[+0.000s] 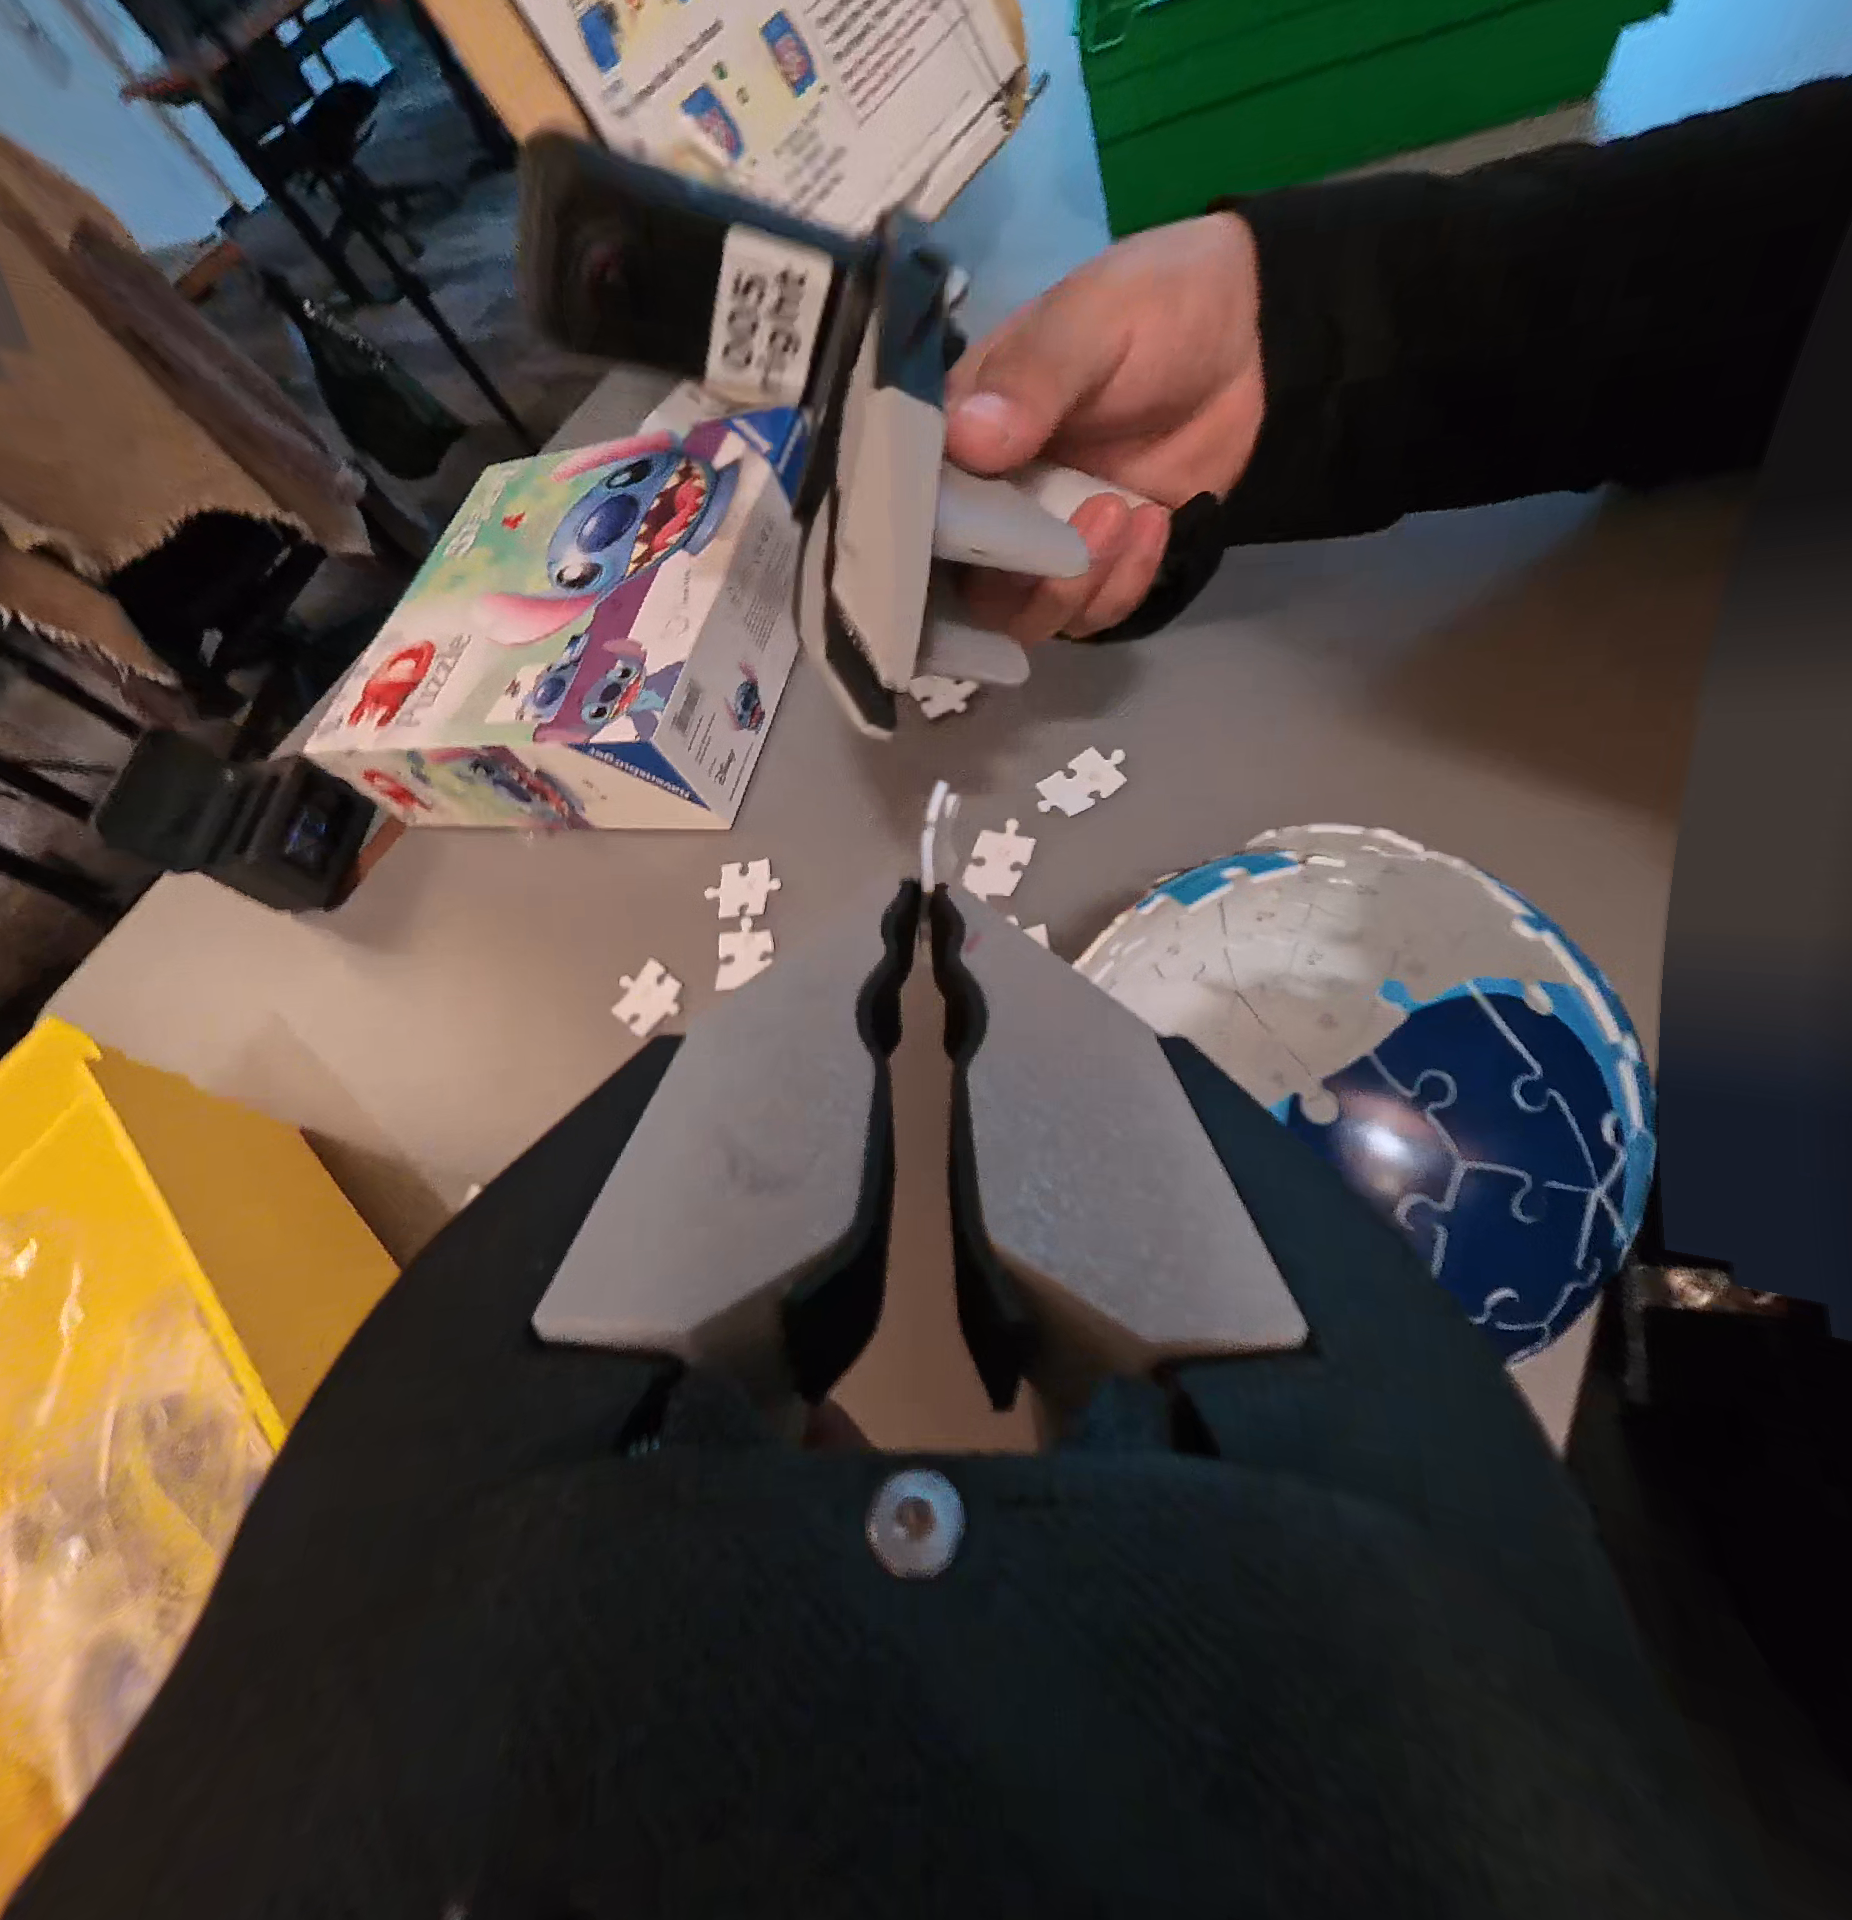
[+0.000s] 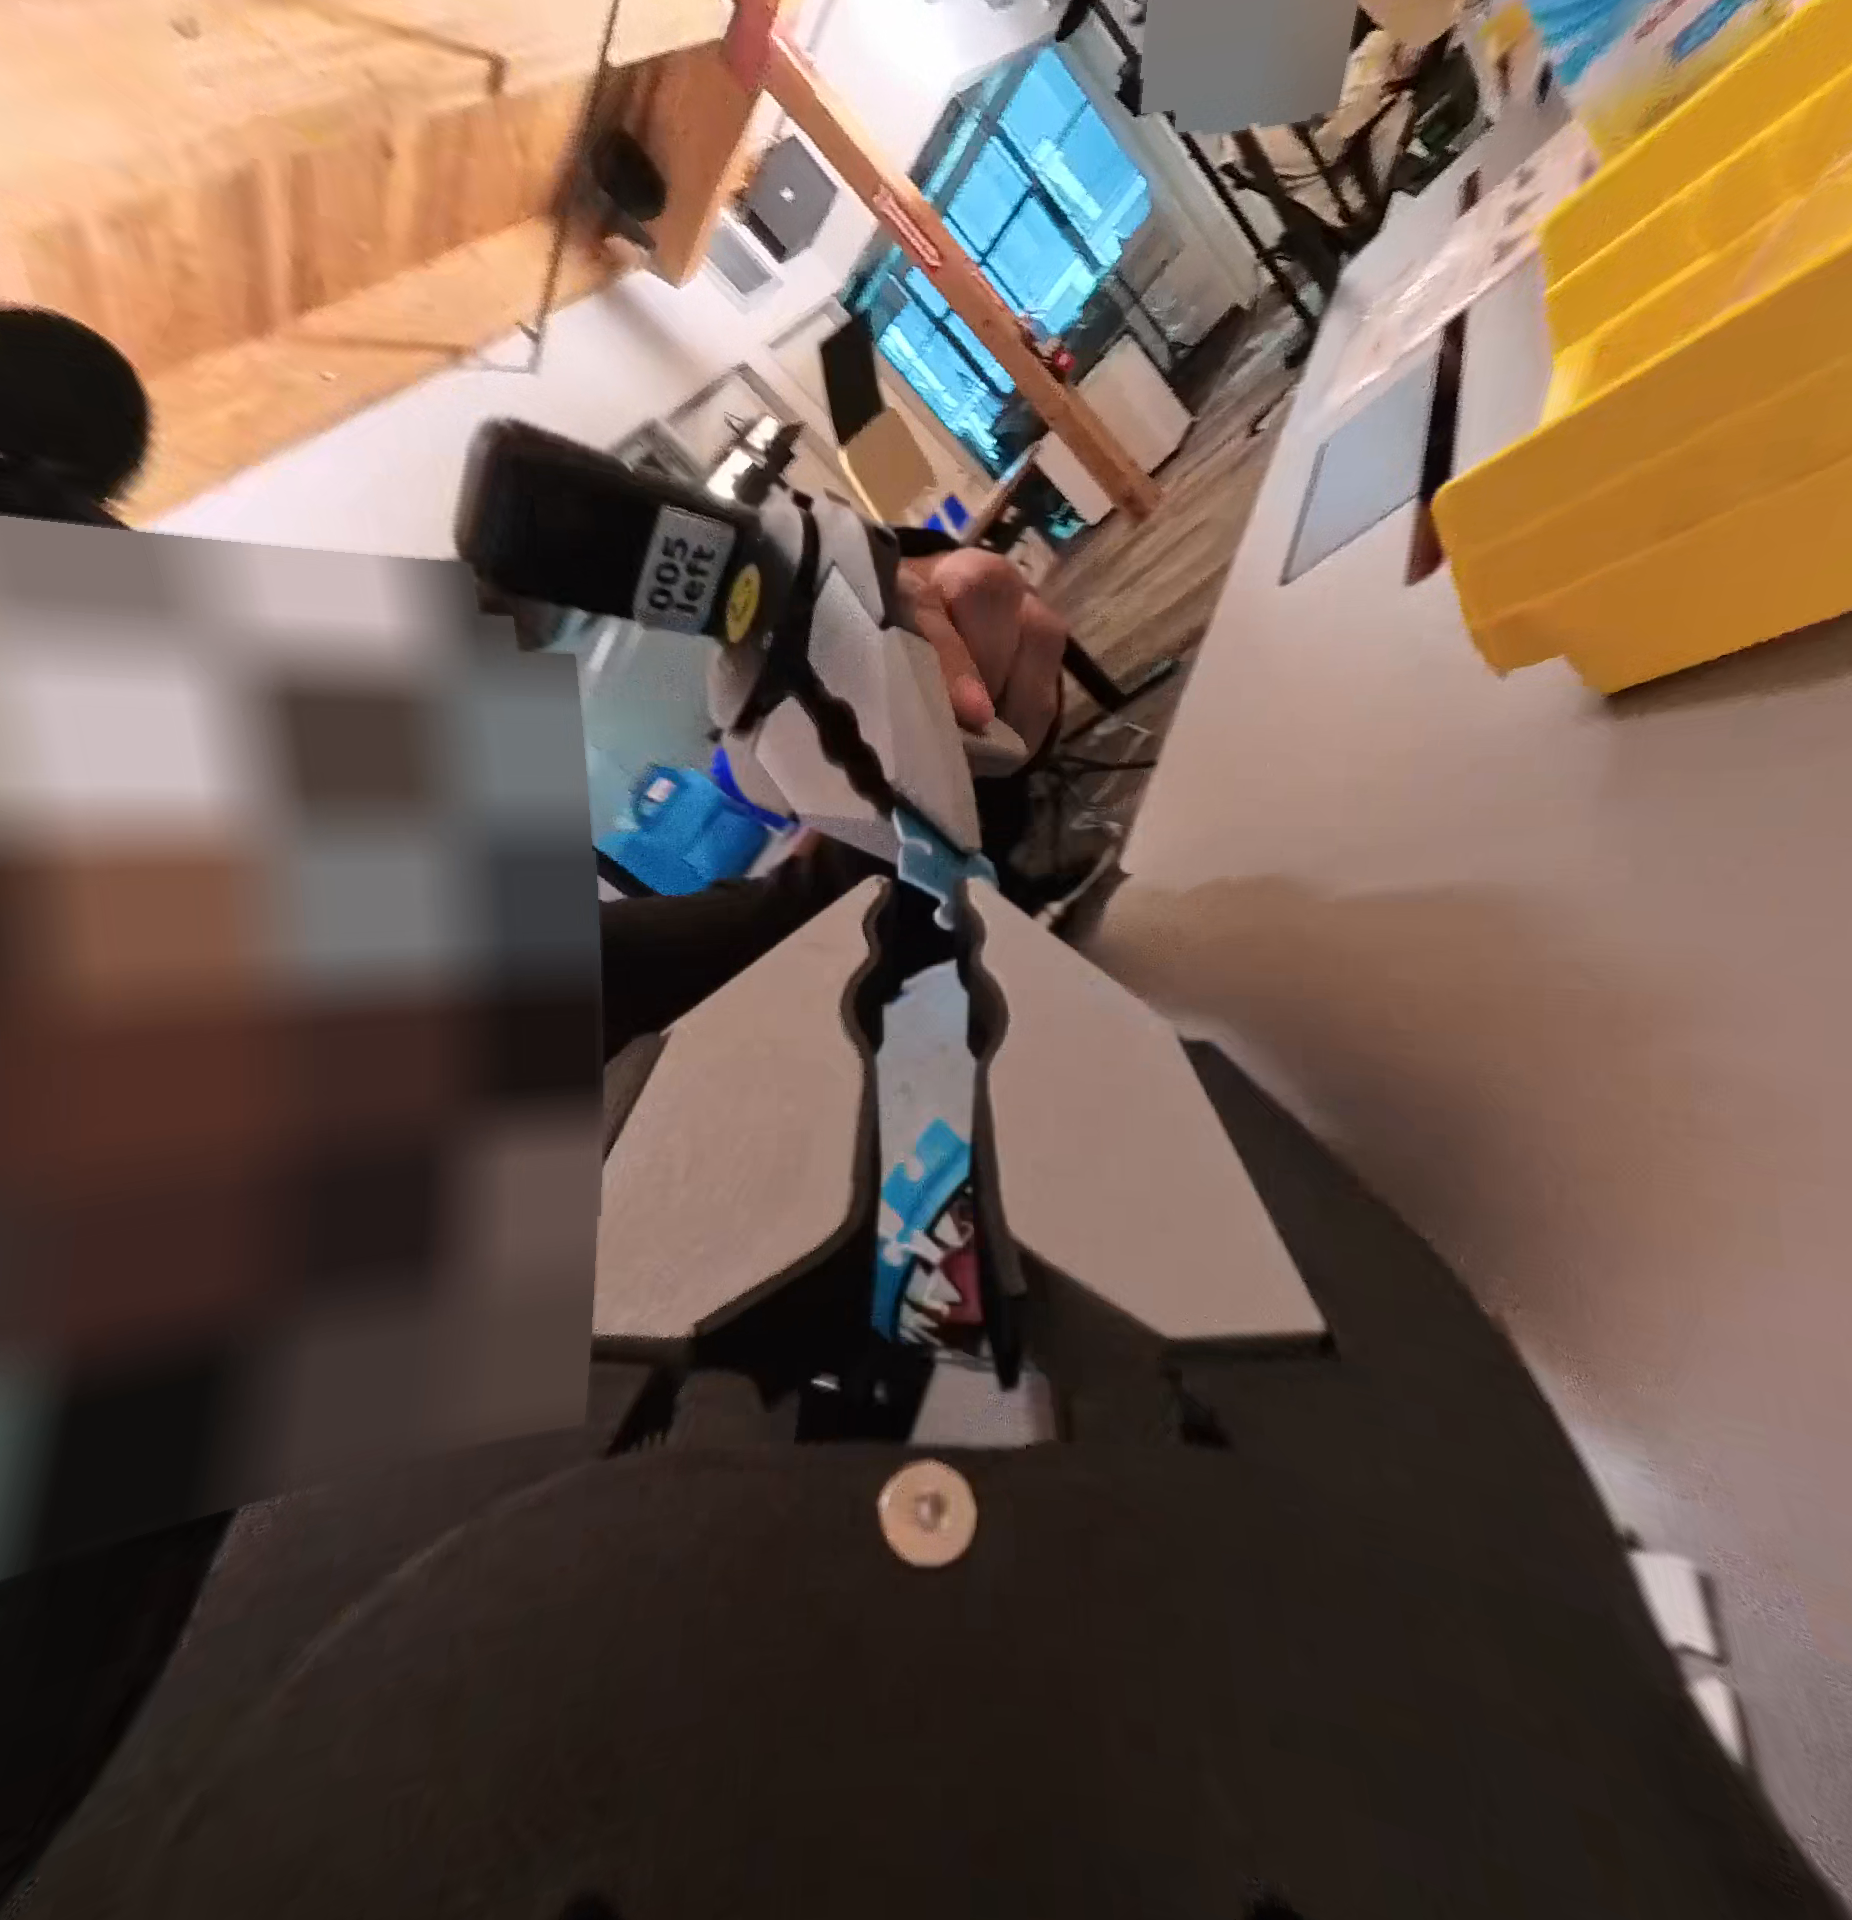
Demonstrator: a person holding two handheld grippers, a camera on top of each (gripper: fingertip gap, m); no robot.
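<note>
My left gripper (image 1: 924, 902) is shut on a thin puzzle piece (image 1: 937, 831), seen edge-on and sticking up from its tips. The piece looks blue in the right wrist view (image 2: 927, 862), where the left gripper (image 2: 906, 821) also shows. My right gripper (image 2: 927, 904) faces it tip to tip, its jaws a narrow gap apart, with the piece's free end right at its tips. In the left wrist view the right gripper (image 1: 872, 717), held by a hand (image 1: 1109, 416), hangs just beyond the piece. A half-built blue and white puzzle ball (image 1: 1317, 966) lies on the table to the right.
Several loose white puzzle pieces (image 1: 743, 888) lie on the grey table (image 1: 1317, 675). A printed puzzle box (image 1: 589, 644) lies at the left, with a black device (image 1: 236, 821) by the table edge. A yellow bin (image 1: 122, 1195) stands near left, a green crate (image 1: 1317, 94) at the back.
</note>
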